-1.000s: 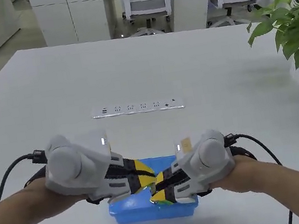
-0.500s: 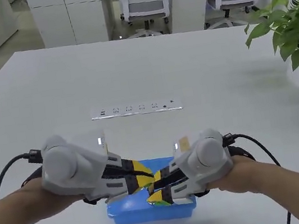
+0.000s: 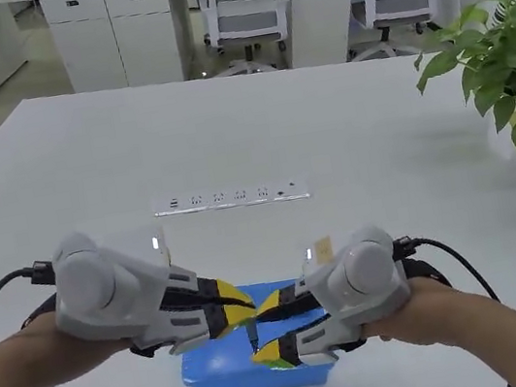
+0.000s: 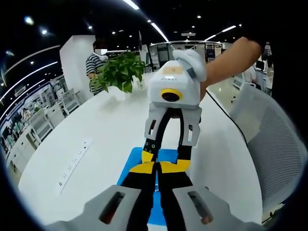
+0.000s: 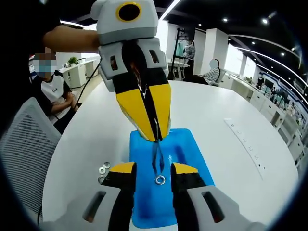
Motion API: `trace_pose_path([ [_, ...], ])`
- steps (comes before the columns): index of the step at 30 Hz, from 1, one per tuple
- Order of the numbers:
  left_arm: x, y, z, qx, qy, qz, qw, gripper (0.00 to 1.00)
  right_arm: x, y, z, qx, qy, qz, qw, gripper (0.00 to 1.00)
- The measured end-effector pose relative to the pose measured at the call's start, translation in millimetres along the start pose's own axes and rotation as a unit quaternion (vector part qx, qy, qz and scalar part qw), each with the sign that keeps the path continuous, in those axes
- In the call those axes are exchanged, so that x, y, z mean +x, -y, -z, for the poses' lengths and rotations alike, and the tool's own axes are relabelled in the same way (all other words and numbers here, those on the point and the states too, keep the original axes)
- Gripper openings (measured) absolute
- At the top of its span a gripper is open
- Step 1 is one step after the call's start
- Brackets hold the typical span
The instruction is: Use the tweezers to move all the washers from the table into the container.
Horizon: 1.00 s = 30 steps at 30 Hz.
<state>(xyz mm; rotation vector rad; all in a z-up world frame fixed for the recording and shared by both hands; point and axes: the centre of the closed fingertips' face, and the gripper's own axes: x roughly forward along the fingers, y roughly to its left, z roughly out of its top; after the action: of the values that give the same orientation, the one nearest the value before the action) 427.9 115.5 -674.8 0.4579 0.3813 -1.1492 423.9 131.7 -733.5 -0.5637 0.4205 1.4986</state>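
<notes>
The left hand-held gripper (image 4: 159,167) is squeezed tight on the tweezers (image 5: 156,155). The tweezer tips touch a washer (image 5: 160,180) over the blue container (image 5: 190,144). The washer sits between the jaws of the right hand-held gripper (image 5: 154,169), which are wide apart and hold nothing. Two more washers (image 5: 102,171) lie on the worktop (image 5: 77,154) just beside it.

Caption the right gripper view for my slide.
Left claw holds thin metal tweezers tip-down at a small silver washer over the blue plastic container; two more washers lie on the white table.
</notes>
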Motion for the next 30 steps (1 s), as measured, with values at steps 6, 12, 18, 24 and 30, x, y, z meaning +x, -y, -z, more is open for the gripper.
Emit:
trace_pose_path([
  [6, -7.3, 1.7, -3.6, -0.001, 0.000, -0.001, 1.0000, 0.05, -11.4, -2.8, 0.7, 0.020, -0.010, 0.017, 0.9996, 0.41],
  [12, -15.5, 2.8, -6.4, 0.002, -0.001, -0.006, 1.0000, 0.05, -26.7, -7.7, 1.6, 0.032, -0.013, 0.033, 0.9989, 0.51],
  [18, -22.4, 5.9, -9.5, -0.003, -0.002, -0.010, 0.9999, 0.05, -44.0, -10.1, -0.3, 0.041, -0.006, 0.055, 0.9976, 0.61],
  [24, -28.5, 10.5, -14.0, -0.005, -0.003, -0.011, 0.9999, 0.05, -56.9, -17.3, 2.0, 0.052, -0.002, 0.066, 0.9965, 0.73],
  [30, -34.7, 16.8, -17.1, -0.007, -0.003, -0.008, 0.9999, 0.05, -67.3, -23.5, 6.8, 0.061, 0.004, 0.077, 0.9952, 0.83],
])
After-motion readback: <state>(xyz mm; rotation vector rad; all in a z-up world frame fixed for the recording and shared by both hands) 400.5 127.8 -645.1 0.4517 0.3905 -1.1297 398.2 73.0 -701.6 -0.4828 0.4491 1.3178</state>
